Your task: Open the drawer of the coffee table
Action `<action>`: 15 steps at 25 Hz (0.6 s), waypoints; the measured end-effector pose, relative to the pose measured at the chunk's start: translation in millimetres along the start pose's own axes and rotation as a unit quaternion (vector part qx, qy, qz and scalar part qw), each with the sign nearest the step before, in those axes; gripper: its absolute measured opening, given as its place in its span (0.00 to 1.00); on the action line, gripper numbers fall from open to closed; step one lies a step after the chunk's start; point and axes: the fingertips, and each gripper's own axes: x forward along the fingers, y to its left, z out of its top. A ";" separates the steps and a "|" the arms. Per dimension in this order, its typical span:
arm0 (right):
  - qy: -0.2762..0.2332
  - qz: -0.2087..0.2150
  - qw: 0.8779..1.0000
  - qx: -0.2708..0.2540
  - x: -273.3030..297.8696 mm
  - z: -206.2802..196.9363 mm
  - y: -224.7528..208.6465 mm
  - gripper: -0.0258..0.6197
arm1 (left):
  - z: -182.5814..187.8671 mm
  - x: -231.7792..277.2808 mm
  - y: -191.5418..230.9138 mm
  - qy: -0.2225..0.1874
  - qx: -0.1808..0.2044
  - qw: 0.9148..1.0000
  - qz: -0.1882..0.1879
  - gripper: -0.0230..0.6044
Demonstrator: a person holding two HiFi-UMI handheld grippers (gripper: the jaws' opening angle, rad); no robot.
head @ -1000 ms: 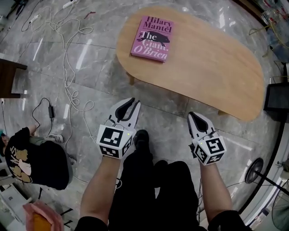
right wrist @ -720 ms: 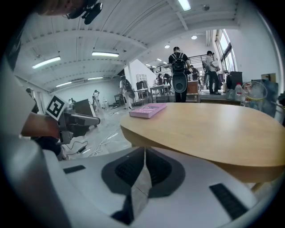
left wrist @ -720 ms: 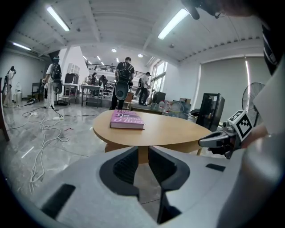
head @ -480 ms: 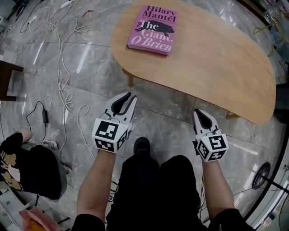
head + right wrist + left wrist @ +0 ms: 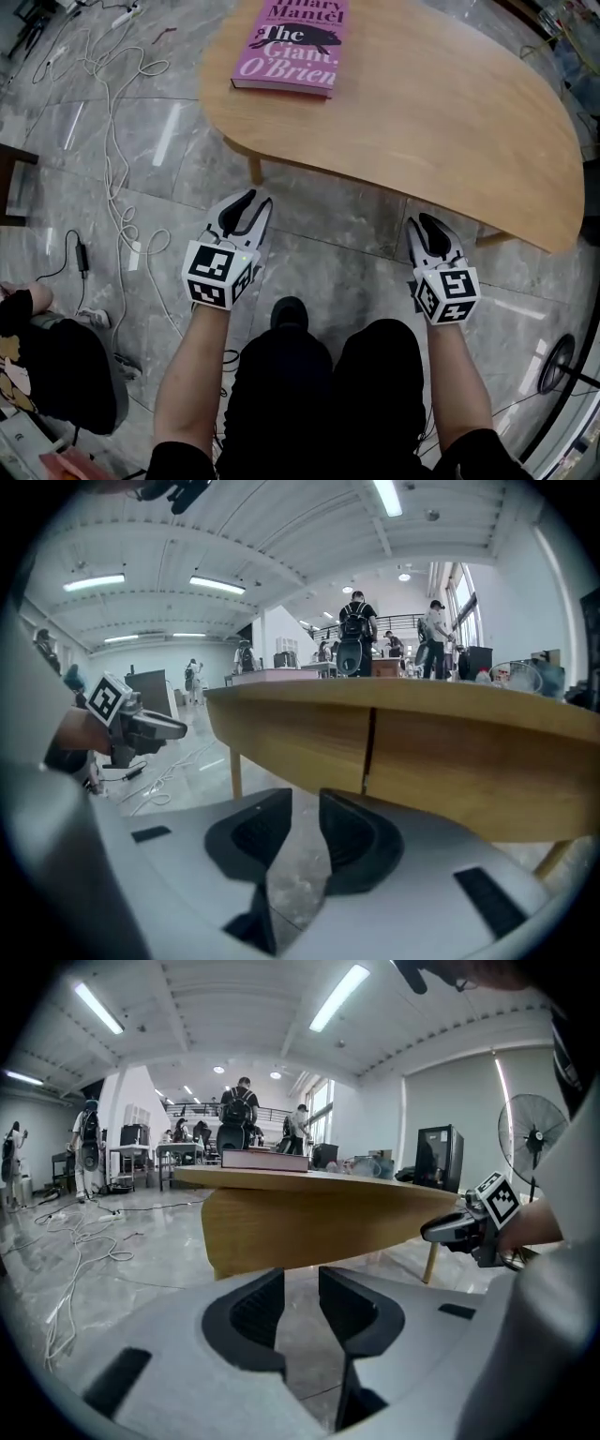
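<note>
Approach step: the left gripper (image 5: 251,201) and right gripper (image 5: 427,221), whose jaws have just been opening and stand slightly spread around nothing, hover short of the pale oval wooden coffee table (image 5: 422,122), whose seamed panel, seemingly the drawer front (image 5: 450,761), lies just ahead and above, so next they must reach it and grip.

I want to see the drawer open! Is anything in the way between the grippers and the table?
Nothing visible. Only floor lies between the left gripper, the right gripper and the coffee table front panel. Both pairs of jaws have just been opening, with nothing between them. The book lies on top, out of the way.
</note>
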 end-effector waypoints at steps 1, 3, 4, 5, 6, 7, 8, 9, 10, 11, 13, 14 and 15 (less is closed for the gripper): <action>-0.002 -0.005 1.000 0.002 0.0 -1.4 -4.1 0.20 | -1.4 2.8 -1.2 -0.002 -0.005 1.000 -0.002 0.23; -0.009 -0.013 1.000 0.007 0.3 -1.9 -10.6 0.22 | 1.0 6.9 -1.6 -0.014 -0.019 1.000 -0.002 0.24; -0.012 -0.016 1.000 0.008 0.2 -1.6 -12.9 0.23 | 3.7 8.3 -1.1 -0.019 -0.021 1.000 0.000 0.24; -0.015 -0.018 1.000 0.008 -0.1 -0.9 -14.7 0.25 | 6.9 9.3 -0.2 -0.022 -0.016 1.000 0.001 0.26; -0.018 -0.020 1.000 0.008 -0.3 0.7 -16.5 0.26 | 10.2 10.4 1.2 -0.023 -0.005 1.000 0.004 0.29; -0.021 -0.022 1.000 0.006 -0.2 2.9 -18.5 0.26 | 13.2 11.5 3.7 -0.022 0.007 1.000 0.007 0.30; -0.024 -0.023 0.999 0.005 -0.1 5.2 -20.7 0.27 | 15.4 12.2 7.7 -0.021 0.014 1.000 0.011 0.31; -0.025 -0.025 0.999 0.005 -0.4 7.0 -23.1 0.28 | 16.3 12.4 12.9 -0.020 0.017 1.000 0.018 0.32; -0.024 -0.027 0.999 0.005 -1.5 7.9 -25.7 0.28 | 16.3 12.0 18.8 -0.017 0.017 0.999 0.025 0.34; -0.023 -0.030 0.999 0.006 -3.2 8.5 -28.3 0.29 | 15.8 11.3 25.0 -0.014 0.017 0.999 0.034 0.36; -0.022 -0.034 0.999 0.009 -6.2 10.3 -32.3 0.32 | 16.4 10.3 36.5 -0.006 0.019 0.999 0.048 0.41; -0.023 -0.034 0.999 0.011 -6.8 11.5 -33.2 0.33 | 17.7 10.2 41.2 -0.003 0.022 0.998 0.052 0.43; -0.025 -0.035 0.999 0.012 -7.0 12.8 -33.4 0.33 | 19.4 10.9 45.0 -0.002 0.026 0.998 0.054 0.44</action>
